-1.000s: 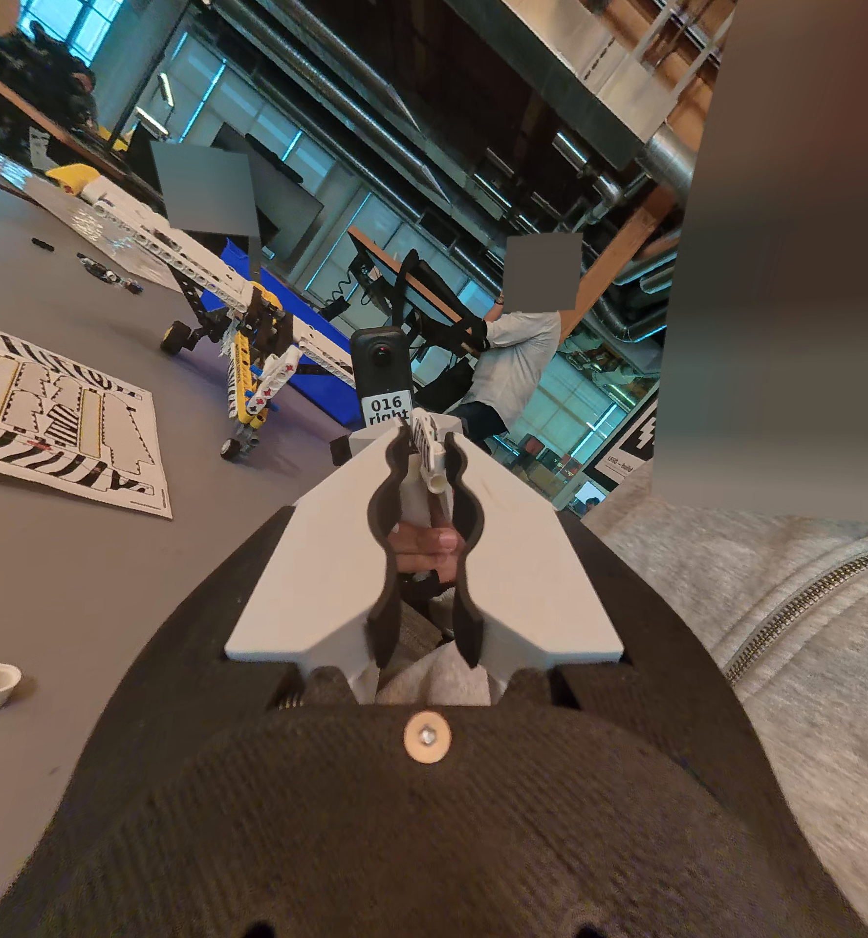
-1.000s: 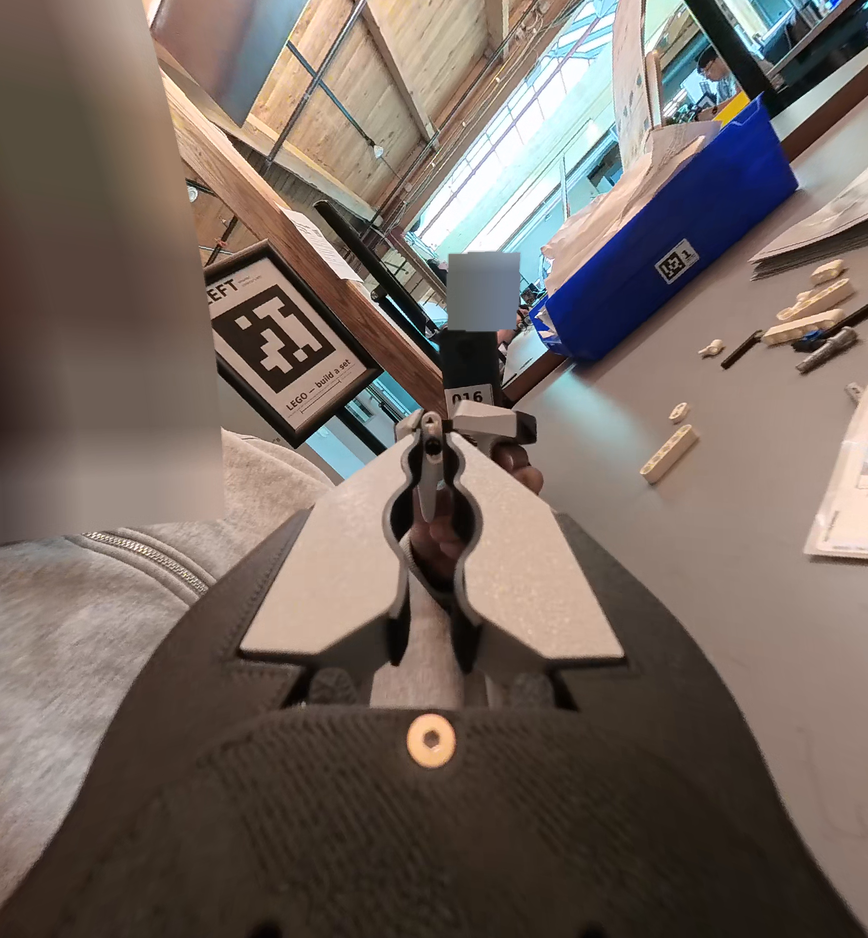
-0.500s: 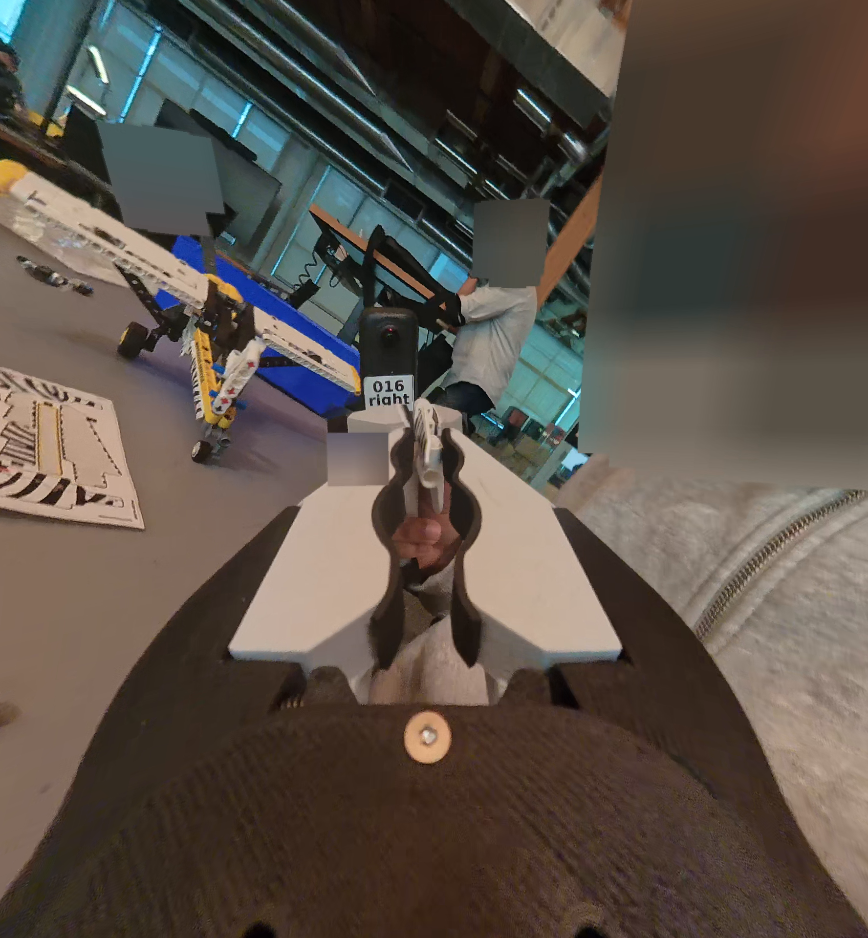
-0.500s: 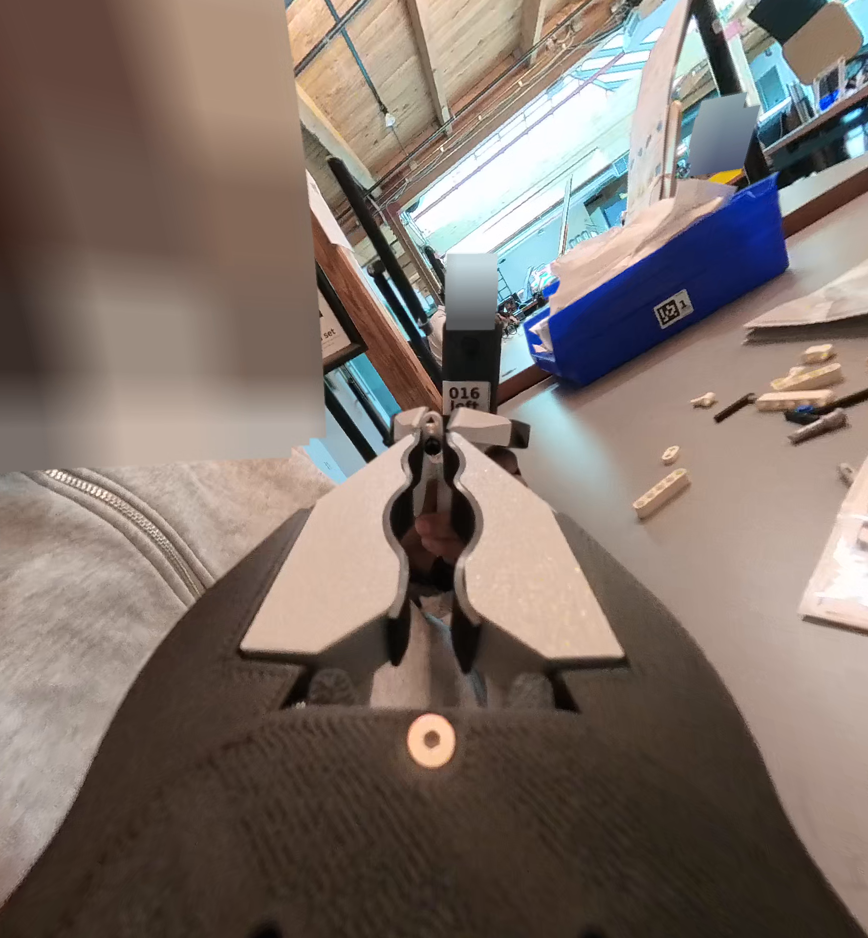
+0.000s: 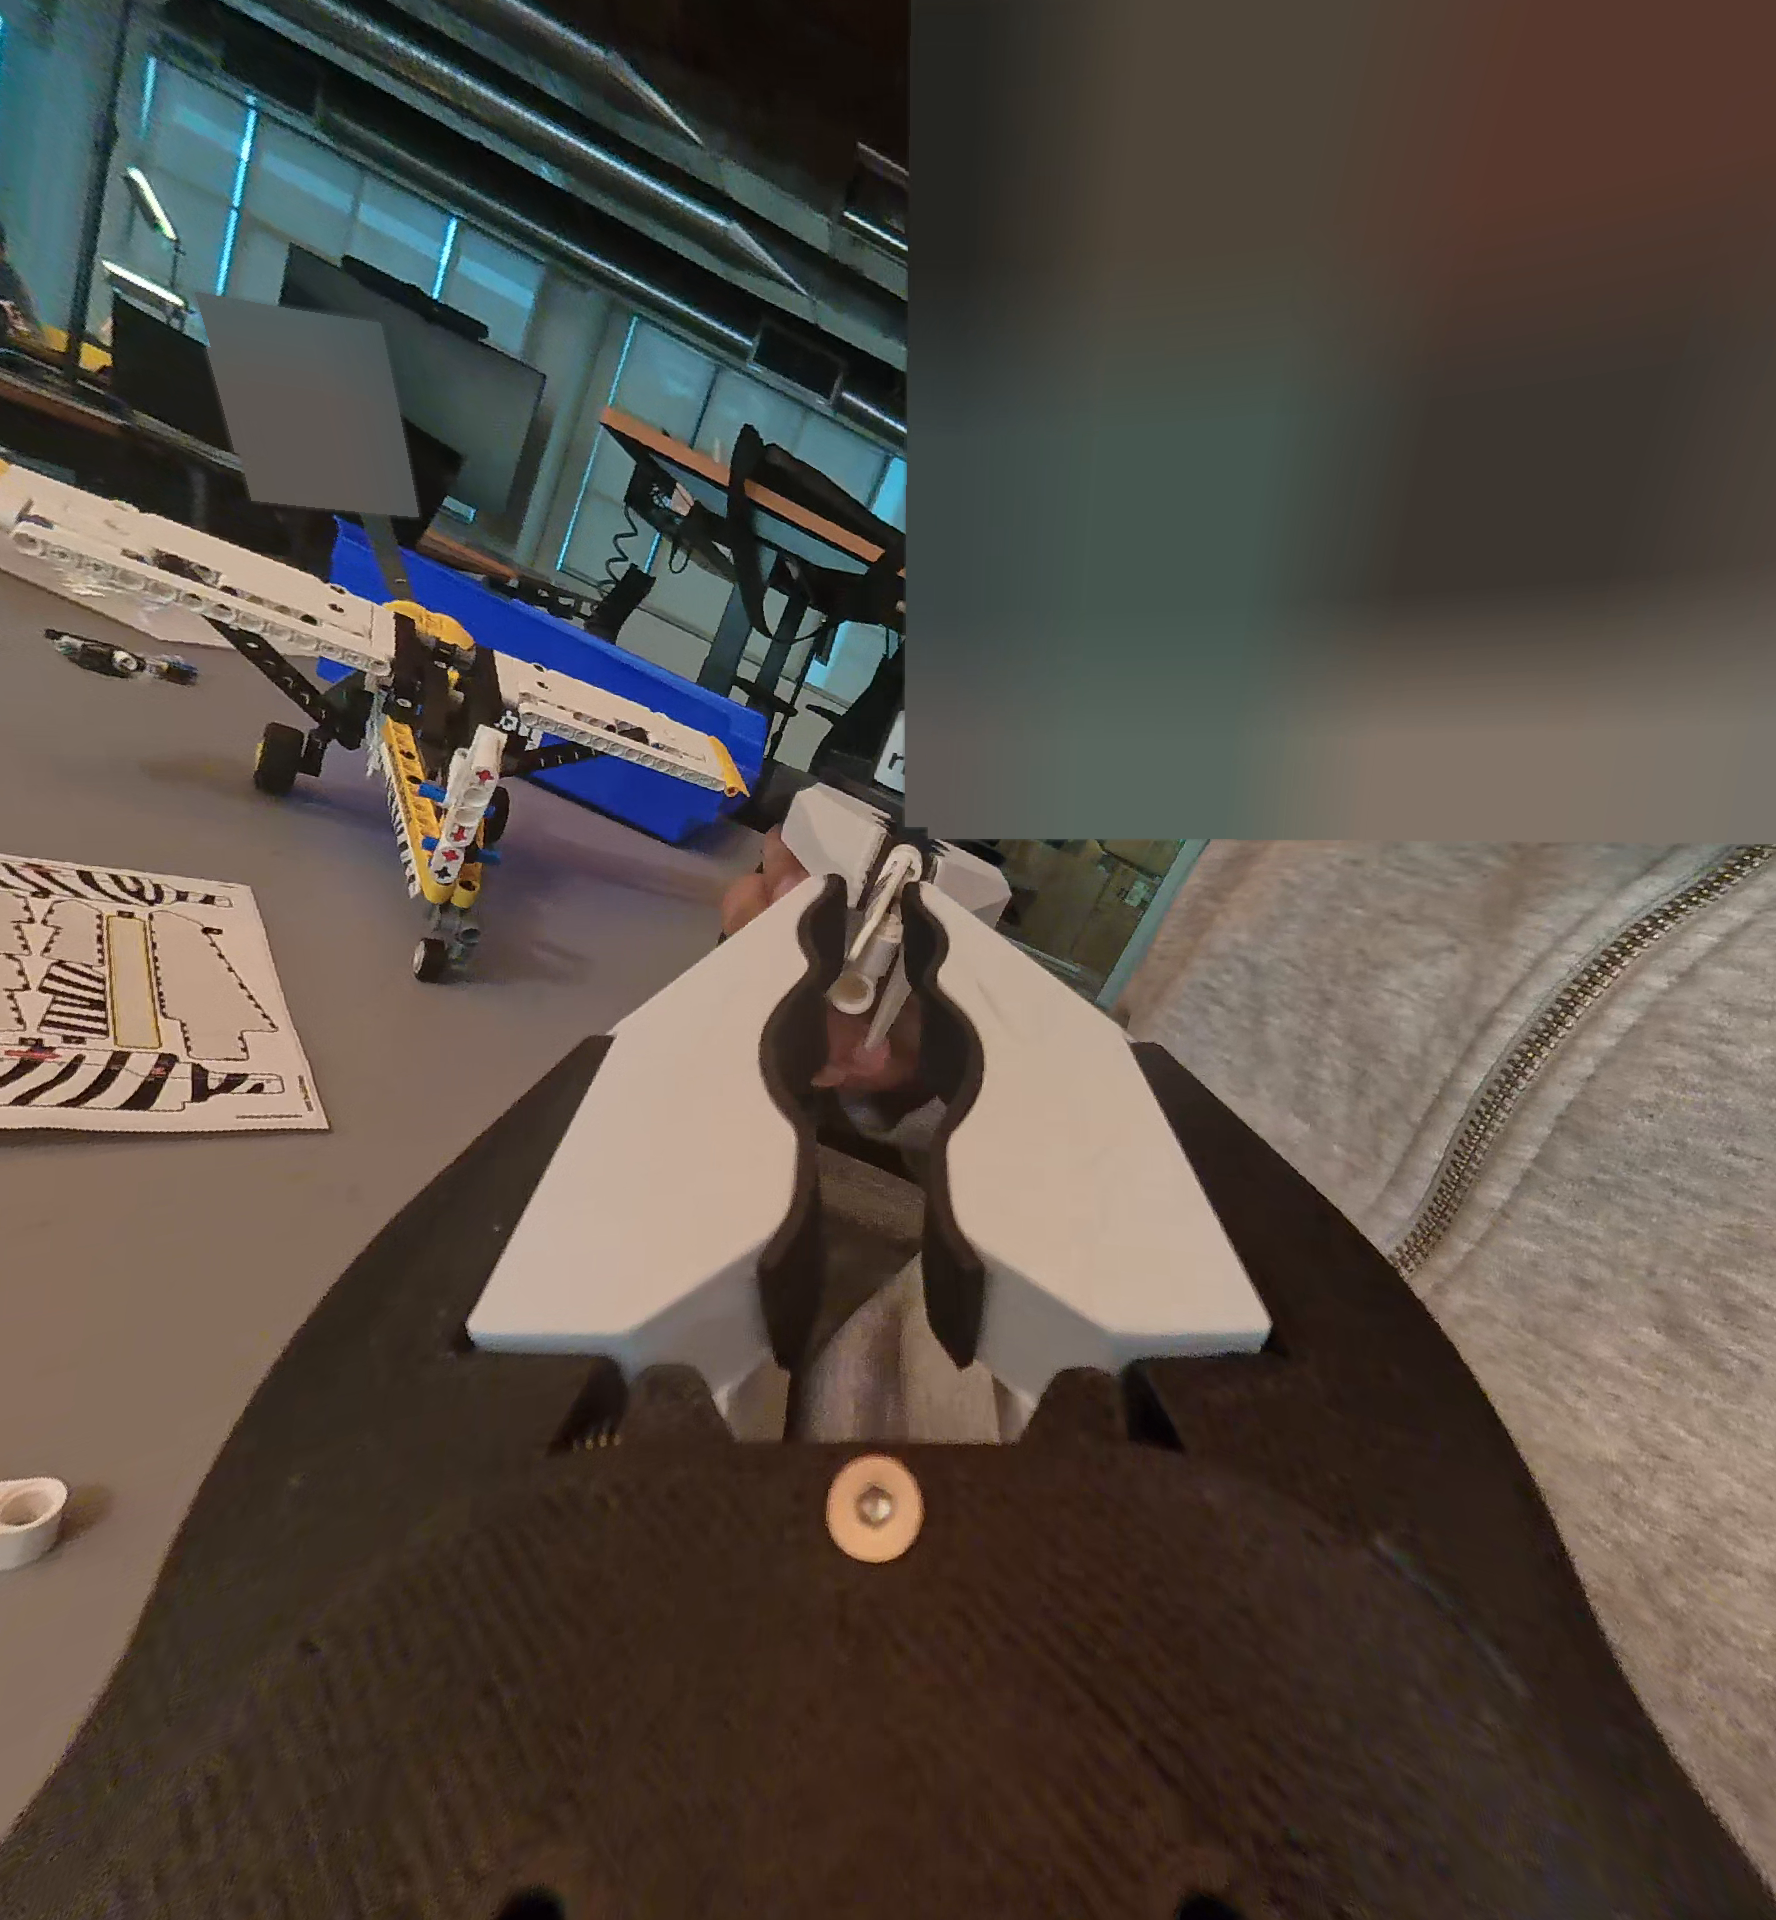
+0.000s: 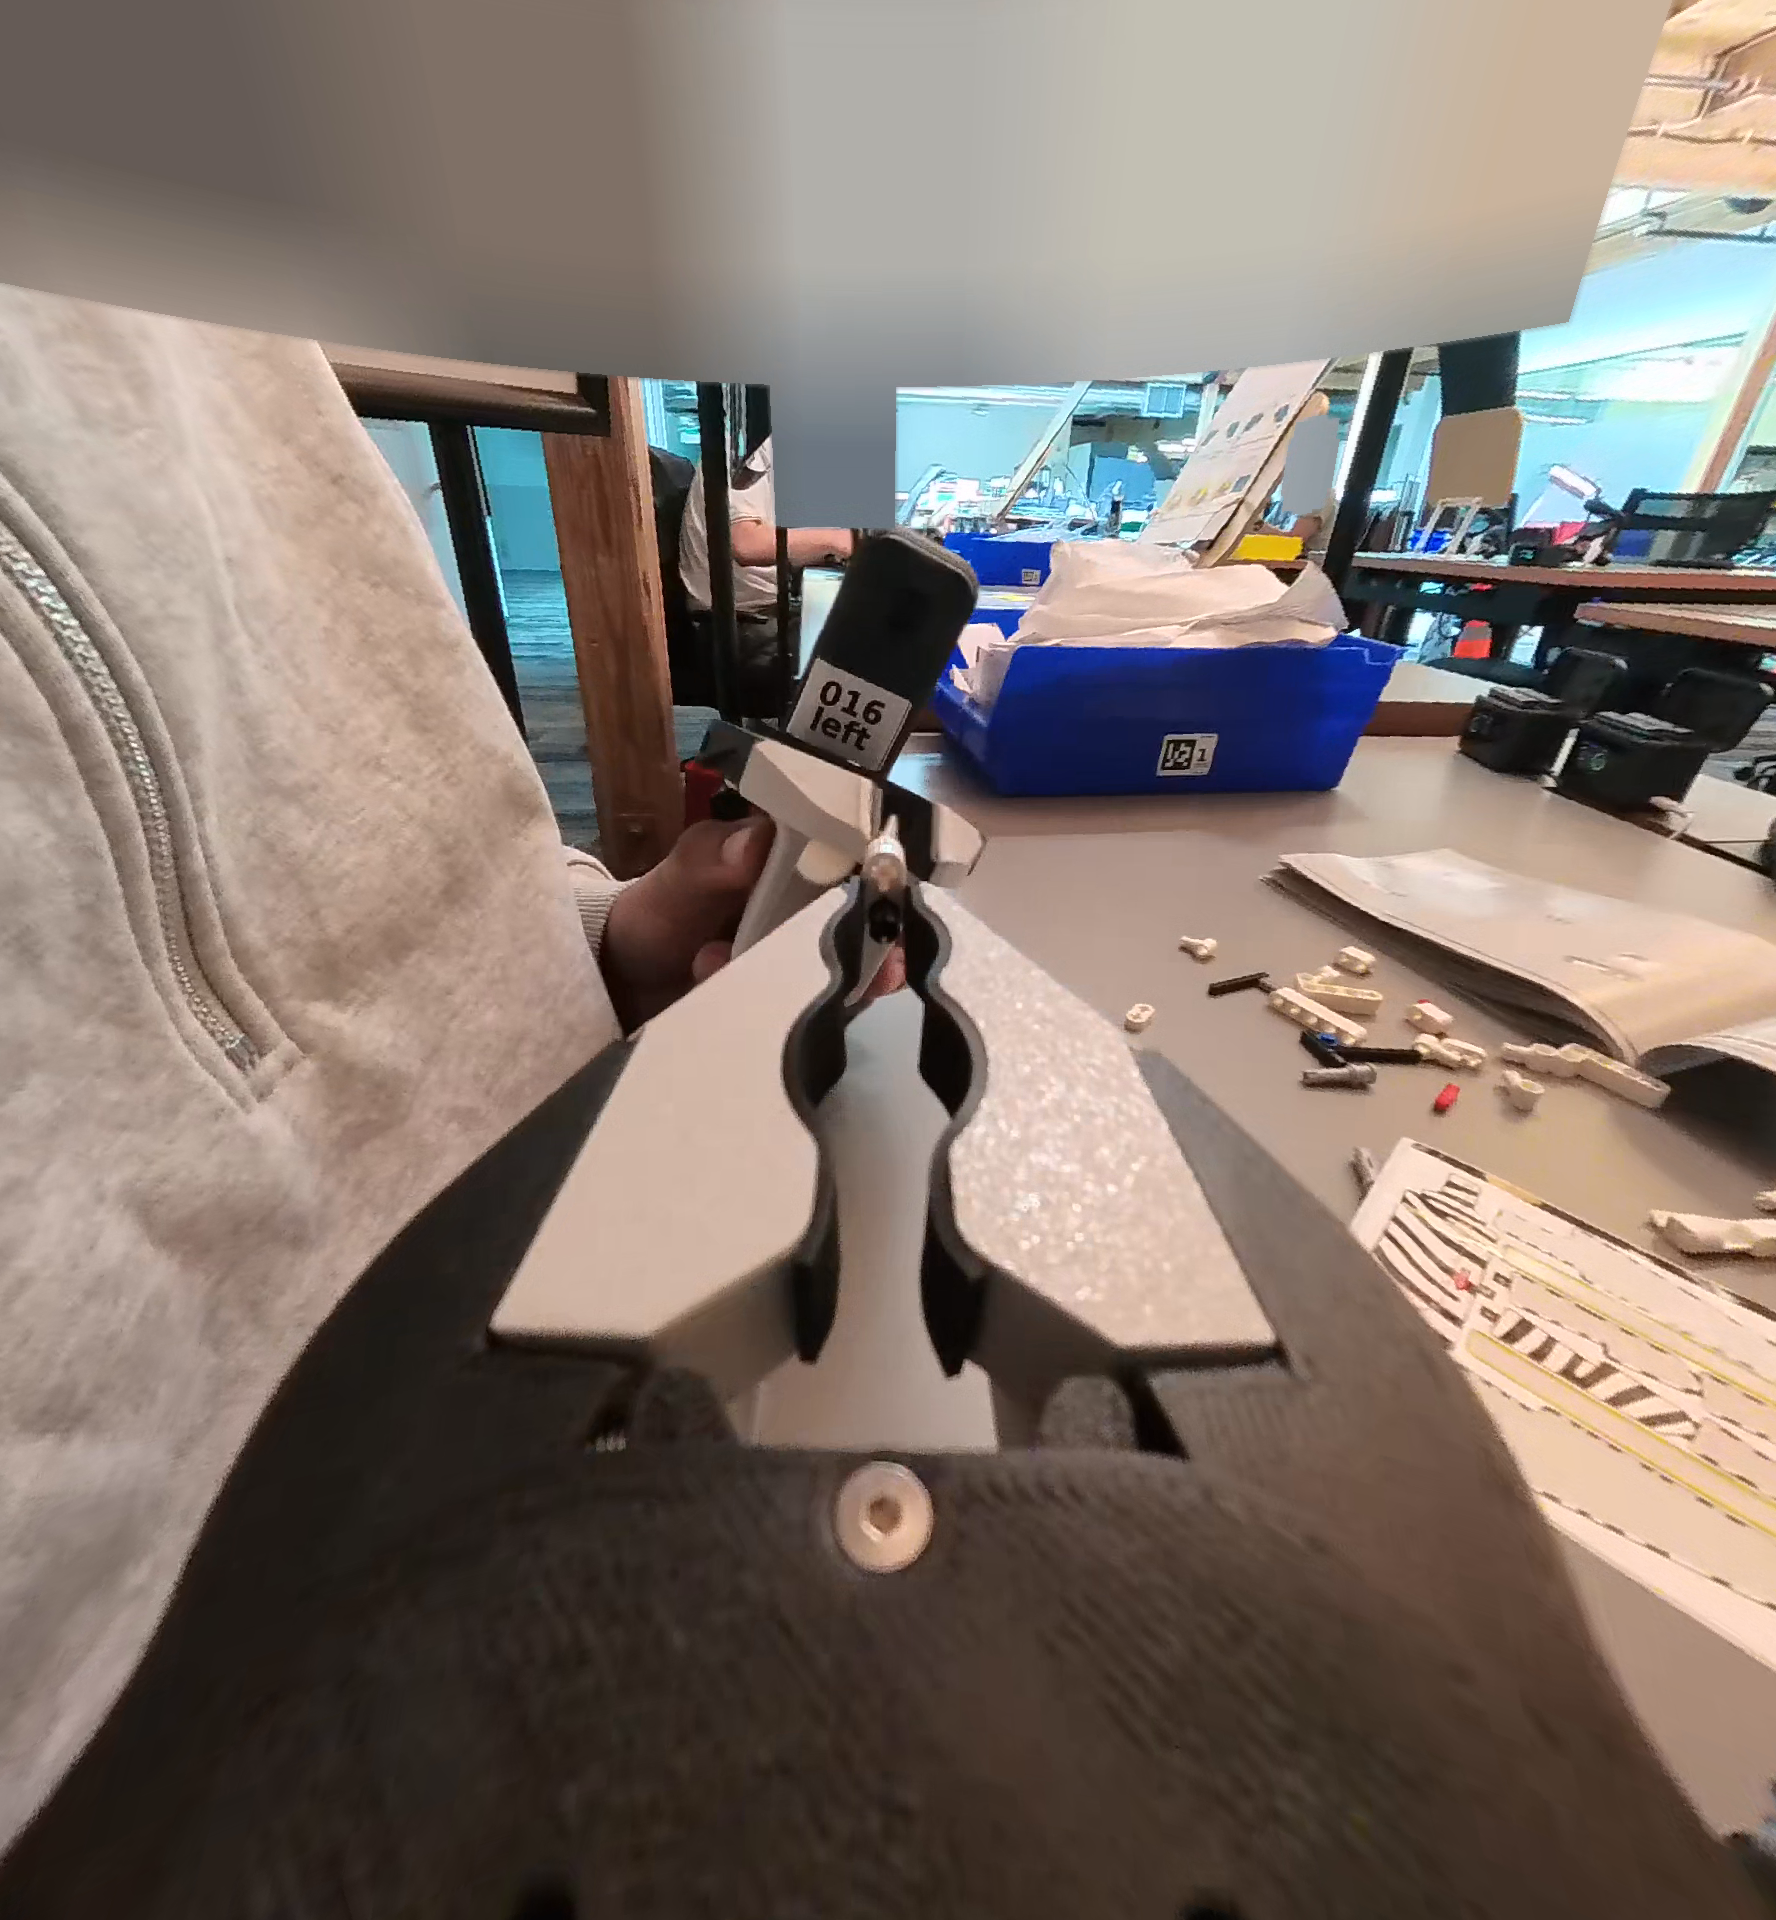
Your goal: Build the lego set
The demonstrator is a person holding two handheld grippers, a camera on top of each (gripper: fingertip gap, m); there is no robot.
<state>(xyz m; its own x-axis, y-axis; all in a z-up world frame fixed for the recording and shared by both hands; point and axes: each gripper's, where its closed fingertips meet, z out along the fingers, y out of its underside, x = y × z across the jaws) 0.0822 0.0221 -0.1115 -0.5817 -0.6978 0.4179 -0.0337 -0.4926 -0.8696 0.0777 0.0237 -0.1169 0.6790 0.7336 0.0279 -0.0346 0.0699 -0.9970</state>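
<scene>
Grey tabletop [image 5: 84, 1247] runs under both tools. Nearest, I have my left gripper [image 5: 871, 914] clenched on a small white piece [image 5: 860, 961], and my right gripper [image 6: 879, 914] pinching a black pin [image 6: 882, 918], tip to tip. Beyond them the plane model [image 5: 416, 717] stands half built by the blue bin [image 6: 1154, 717]; loose parts [image 6: 1383, 1039] and an unused sticker sheet [image 5: 105, 987] suggest plenty remains.
</scene>
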